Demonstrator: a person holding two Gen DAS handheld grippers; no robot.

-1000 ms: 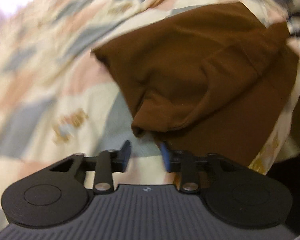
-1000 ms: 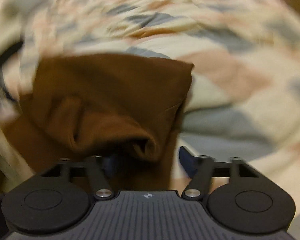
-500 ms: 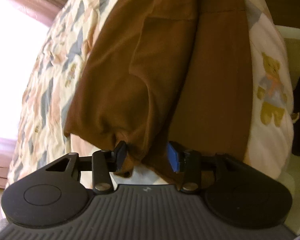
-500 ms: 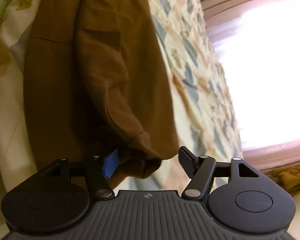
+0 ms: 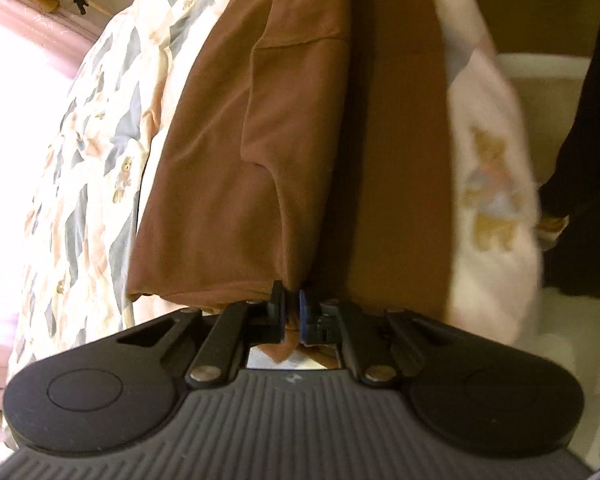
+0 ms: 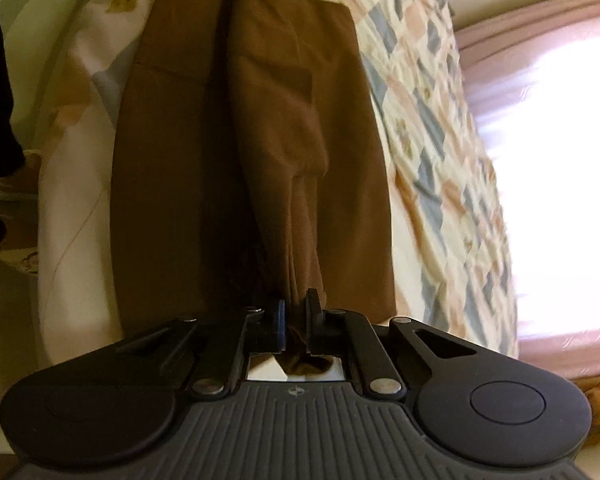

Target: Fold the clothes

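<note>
A brown garment (image 5: 236, 152) lies partly folded on a patchwork quilt with teddy bears (image 5: 100, 128). My left gripper (image 5: 291, 306) is shut on a pinch of the brown cloth at its near edge, and a folded layer hangs up from the jaws. In the right wrist view the same brown garment (image 6: 300, 120) stretches away along the quilt (image 6: 428, 128). My right gripper (image 6: 296, 314) is shut on a bunched fold of the cloth, with fabric showing behind the jaws.
The quilt's edge (image 5: 492, 200) drops off beside the garment, with floor beyond. A dark clothed figure (image 5: 580, 160) stands at that side. A bright window with pink curtains (image 6: 540, 128) is on the far side of the bed.
Both grippers went from open around the garment's edge to shut on it. The pinched cloth now rises between the jaws, and both views have tilted along the bed.
</note>
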